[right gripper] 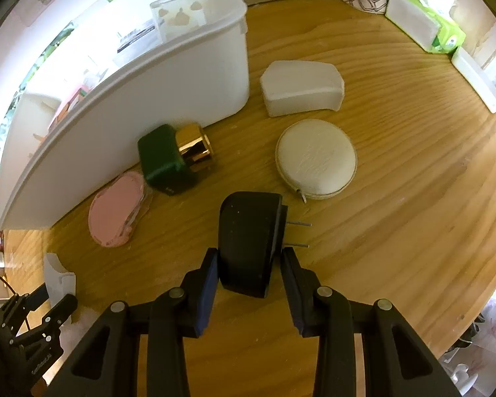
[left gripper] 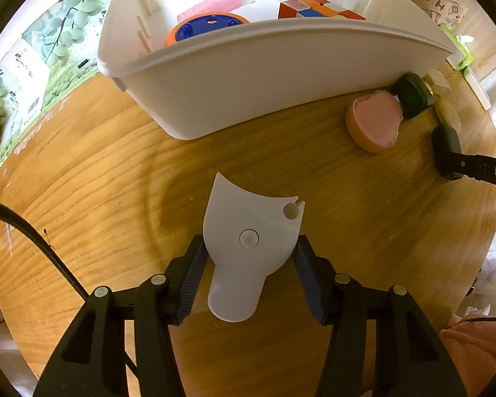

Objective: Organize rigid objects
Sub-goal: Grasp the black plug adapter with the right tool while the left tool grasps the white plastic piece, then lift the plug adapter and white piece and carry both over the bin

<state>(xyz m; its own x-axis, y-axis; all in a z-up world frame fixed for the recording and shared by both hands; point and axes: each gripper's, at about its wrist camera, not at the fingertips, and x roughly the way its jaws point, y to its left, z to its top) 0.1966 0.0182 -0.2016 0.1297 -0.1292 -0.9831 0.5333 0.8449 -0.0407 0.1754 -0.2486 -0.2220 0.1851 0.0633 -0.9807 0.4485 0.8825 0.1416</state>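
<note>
My left gripper [left gripper: 249, 244] points down at the wooden table and is shut on a flat white plastic piece [left gripper: 248, 218] with a small hole; both pads touch its sides. My right gripper [right gripper: 249, 254] is shut on a black plug adapter [right gripper: 248, 241] whose two metal prongs stick out to the right. A white storage bin [left gripper: 248, 66] stands behind, holding an orange-and-blue round item [left gripper: 208, 28], a pink roll and a coloured block cube [left gripper: 317, 8]. On the table beside the bin [right gripper: 132, 115] lie a pink-and-orange dish [right gripper: 115, 211] and a green bottle with a gold cap [right gripper: 168, 162].
A round cream zip case [right gripper: 315, 160] and a white curved block [right gripper: 301, 89] lie right of the bin. A green tissue pack [right gripper: 426, 23] and a white box [right gripper: 476, 79] sit at the table's far edge. A black cable [left gripper: 49, 251] crosses the left side.
</note>
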